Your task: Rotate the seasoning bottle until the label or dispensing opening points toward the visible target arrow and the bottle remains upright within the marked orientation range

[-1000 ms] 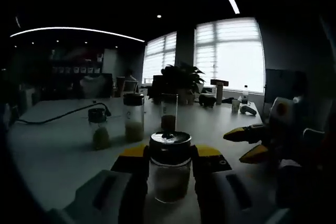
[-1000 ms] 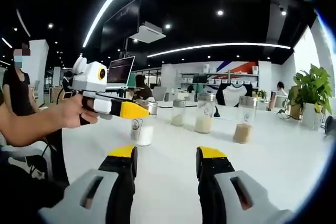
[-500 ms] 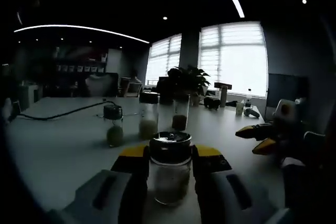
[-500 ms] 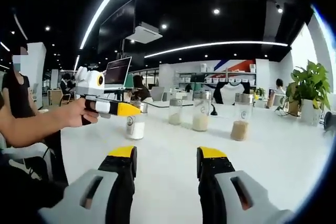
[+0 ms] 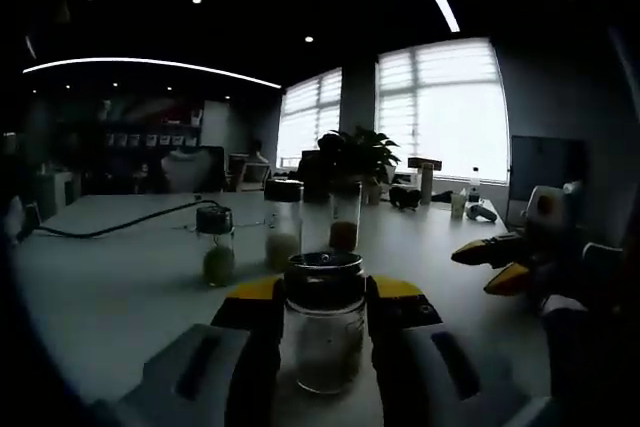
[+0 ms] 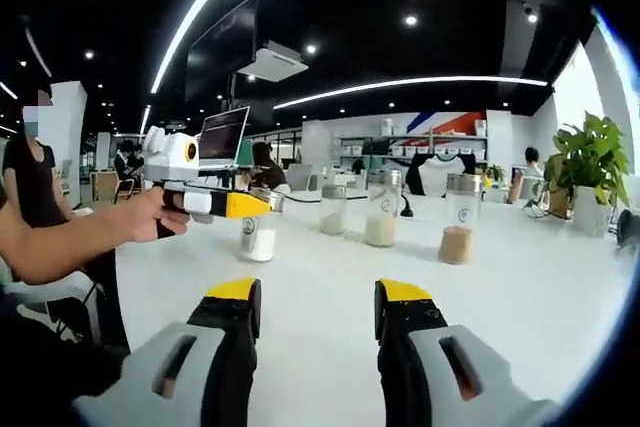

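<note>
A clear seasoning bottle [image 5: 322, 347] with a dark metal lid and pale powder stands upright between the yellow-tipped jaws of my left gripper [image 5: 324, 294], which is shut on it. In the right gripper view the same bottle [image 6: 260, 240] shows a round label and hangs in the left gripper [image 6: 240, 206], held by a person's hand over the white table [image 6: 330, 297]. My right gripper [image 6: 318, 299] is open low over the table with nothing between its jaws. It appears in the left gripper view as the right gripper [image 5: 497, 265], jaws apart.
Three more bottles stand in a row on the table: a short one with green contents [image 5: 216, 247], one with pale contents [image 5: 282, 227] and a tall one with brown contents [image 5: 343, 219]. A black cable [image 5: 120, 225] lies at the left. A potted plant [image 6: 588, 172] stands at the table's right end.
The left gripper has carried the bottle a little farther from the right gripper and it looks smaller there. The left view has swung slightly. The right gripper stays open and still.
</note>
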`<state>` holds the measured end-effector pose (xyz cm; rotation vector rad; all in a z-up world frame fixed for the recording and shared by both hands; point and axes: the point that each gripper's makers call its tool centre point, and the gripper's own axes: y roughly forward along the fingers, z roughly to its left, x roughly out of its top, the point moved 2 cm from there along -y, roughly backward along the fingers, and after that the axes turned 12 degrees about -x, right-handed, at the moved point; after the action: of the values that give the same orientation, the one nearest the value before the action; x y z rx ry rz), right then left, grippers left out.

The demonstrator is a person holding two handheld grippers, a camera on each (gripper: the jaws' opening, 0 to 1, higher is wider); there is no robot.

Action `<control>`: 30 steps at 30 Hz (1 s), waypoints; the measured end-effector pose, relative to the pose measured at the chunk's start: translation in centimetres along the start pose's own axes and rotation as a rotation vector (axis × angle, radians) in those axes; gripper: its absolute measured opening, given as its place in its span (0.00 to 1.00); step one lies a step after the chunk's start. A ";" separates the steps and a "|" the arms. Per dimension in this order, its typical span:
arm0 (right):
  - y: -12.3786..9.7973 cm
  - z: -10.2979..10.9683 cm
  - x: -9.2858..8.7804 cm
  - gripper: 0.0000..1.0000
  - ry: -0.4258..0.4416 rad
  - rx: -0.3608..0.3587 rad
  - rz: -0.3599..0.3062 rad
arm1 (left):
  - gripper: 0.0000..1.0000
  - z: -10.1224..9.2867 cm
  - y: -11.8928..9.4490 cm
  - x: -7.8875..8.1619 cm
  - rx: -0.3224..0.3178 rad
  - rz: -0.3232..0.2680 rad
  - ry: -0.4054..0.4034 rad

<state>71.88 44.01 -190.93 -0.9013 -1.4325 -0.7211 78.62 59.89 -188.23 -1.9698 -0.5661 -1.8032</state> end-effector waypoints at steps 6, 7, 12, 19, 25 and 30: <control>0.0 0.0 0.1 0.45 0.001 0.000 -0.004 | 0.34 0.9 -0.4 -0.3 0.034 0.021 0.046; 0.1 0.0 0.0 0.45 0.004 0.000 -0.003 | 0.34 1.0 -0.4 -0.4 0.031 0.025 0.050; 0.0 0.1 0.1 0.45 0.002 0.002 -0.003 | 0.34 1.5 0.1 -0.4 -0.007 0.020 0.062; 0.0 0.1 0.1 0.45 0.003 0.004 -0.004 | 0.35 1.7 0.3 -0.4 -0.052 0.023 0.066; 0.0 -0.2 0.1 0.45 0.005 -0.002 -0.006 | 0.44 1.3 -0.4 -0.8 -0.003 0.005 -0.022; -0.1 -0.1 0.2 0.45 0.008 -0.001 -0.007 | 0.35 1.4 -0.3 -1.6 0.077 0.049 -0.006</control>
<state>71.90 43.89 -190.76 -0.8935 -1.4289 -0.7302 79.48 60.88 -189.93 -1.9222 -0.5760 -1.7208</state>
